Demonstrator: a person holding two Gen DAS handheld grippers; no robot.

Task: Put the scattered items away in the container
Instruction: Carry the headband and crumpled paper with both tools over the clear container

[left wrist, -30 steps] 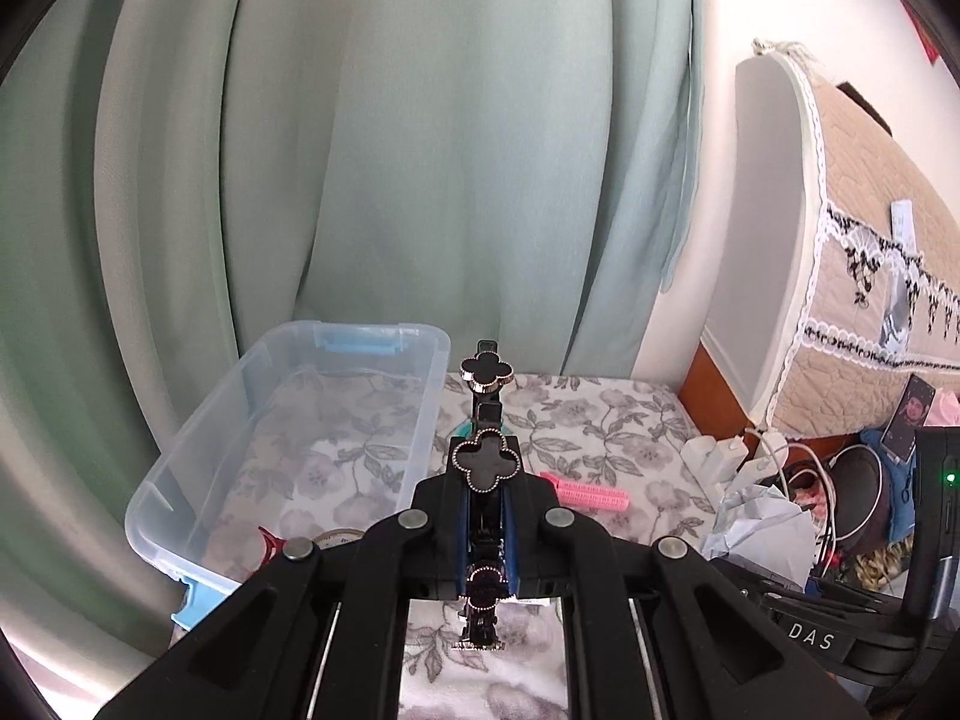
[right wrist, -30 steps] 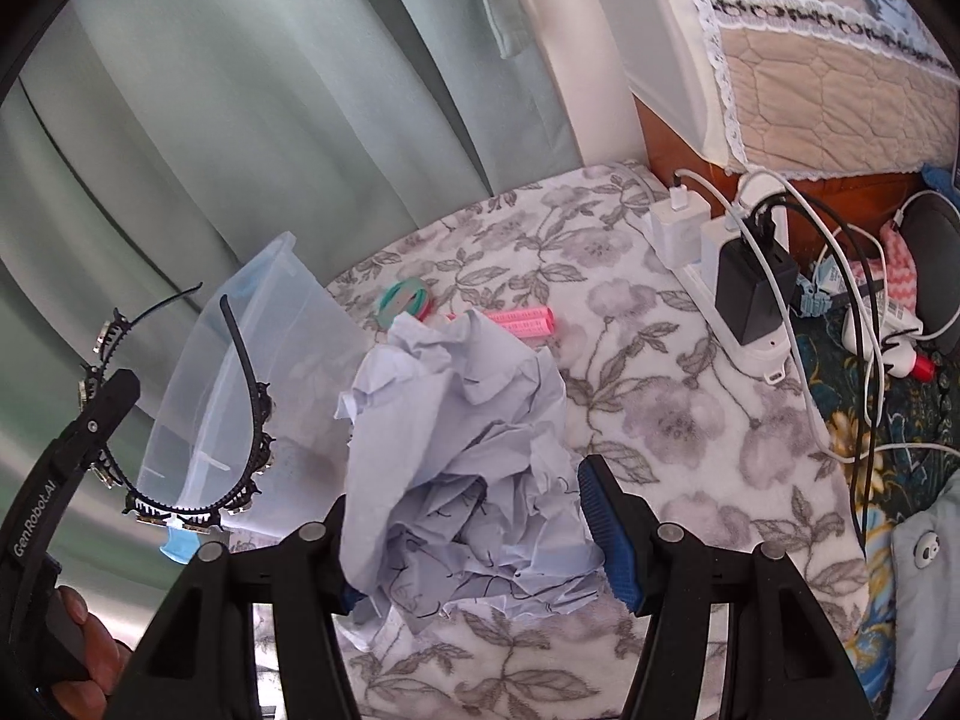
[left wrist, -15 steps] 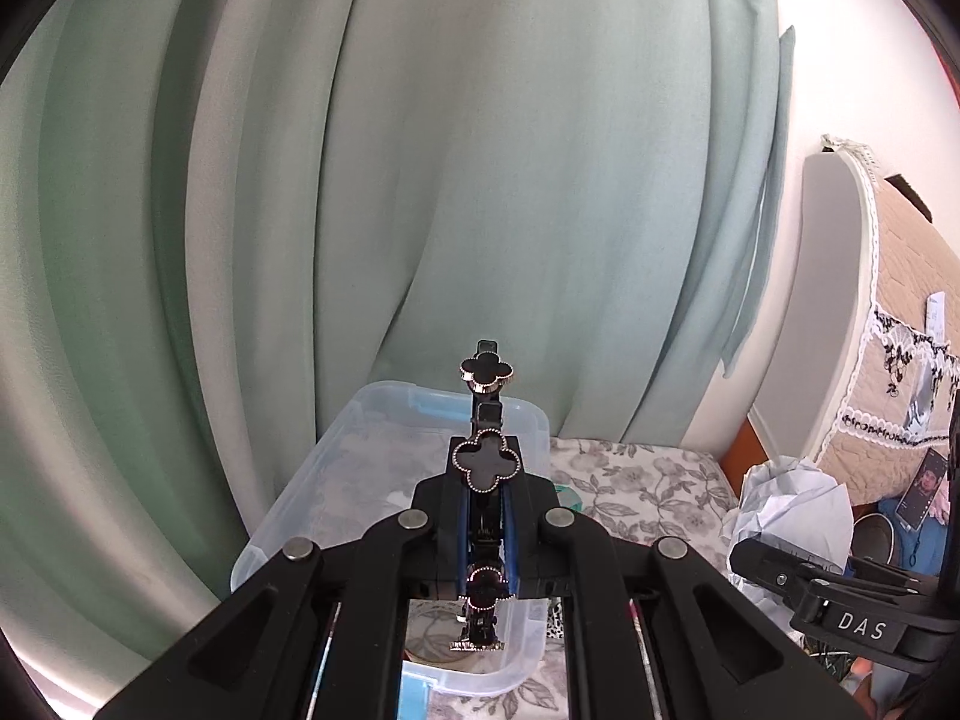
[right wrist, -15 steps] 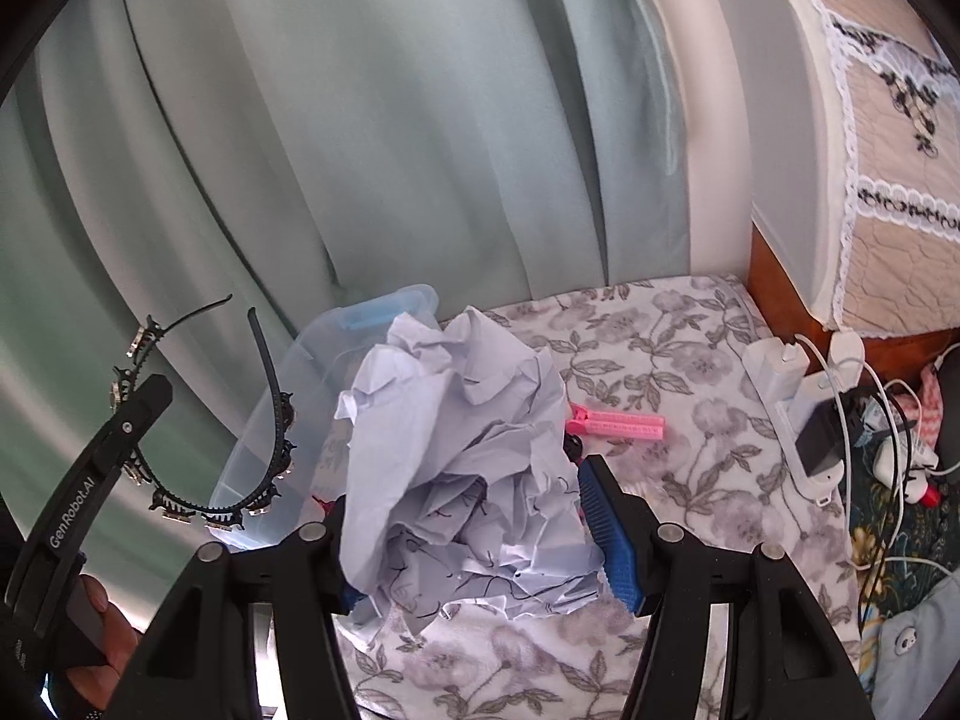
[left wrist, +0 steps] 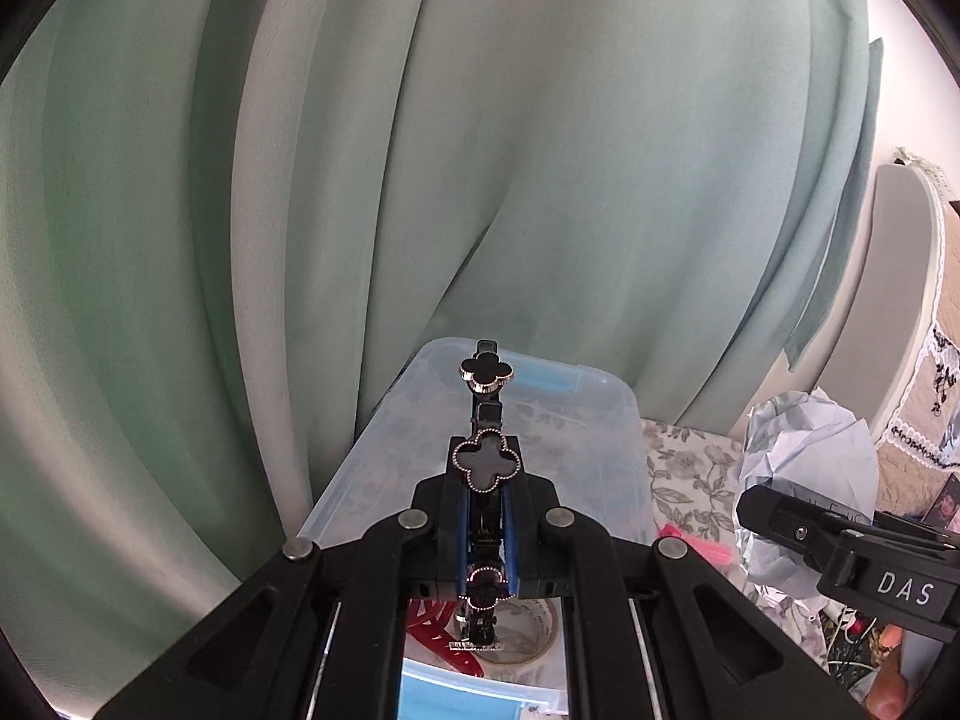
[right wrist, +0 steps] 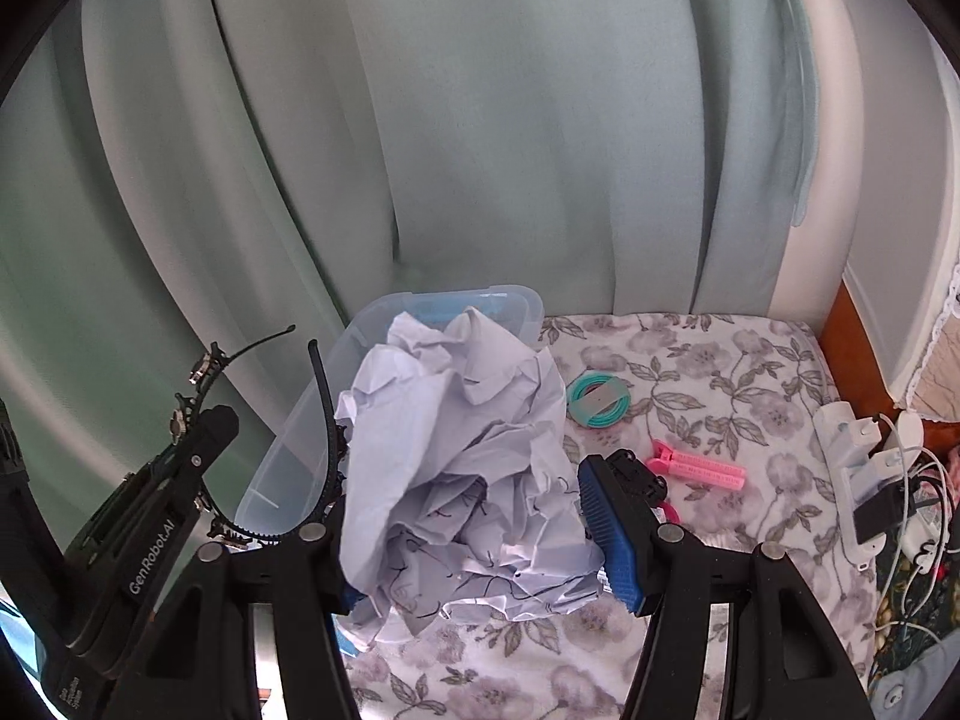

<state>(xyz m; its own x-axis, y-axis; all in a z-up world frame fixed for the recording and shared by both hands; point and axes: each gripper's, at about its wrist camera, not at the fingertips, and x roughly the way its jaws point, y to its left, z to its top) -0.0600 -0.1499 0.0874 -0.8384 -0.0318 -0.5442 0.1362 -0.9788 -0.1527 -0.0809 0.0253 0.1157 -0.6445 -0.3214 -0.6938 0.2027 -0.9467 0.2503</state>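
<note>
Against the green curtain [right wrist: 480,120], clear container [right wrist: 288,456] sits at the floral cloth's [right wrist: 690,372] back-left corner. Left gripper [left wrist: 486,516] clenched on clover headband [left wrist: 487,462] over it; right gripper [right wrist: 474,522] grasps crumpled paper [right wrist: 456,468]. Pink clip [right wrist: 702,471], teal ring [right wrist: 599,401] mid-cloth; chargers [right wrist: 852,480] at right edge.

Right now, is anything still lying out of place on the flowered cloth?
Yes. A teal ring and a pink clip lie loose on the cloth, outside the clear bin. The crumpled paper and the black headband are held in the grippers.
</note>
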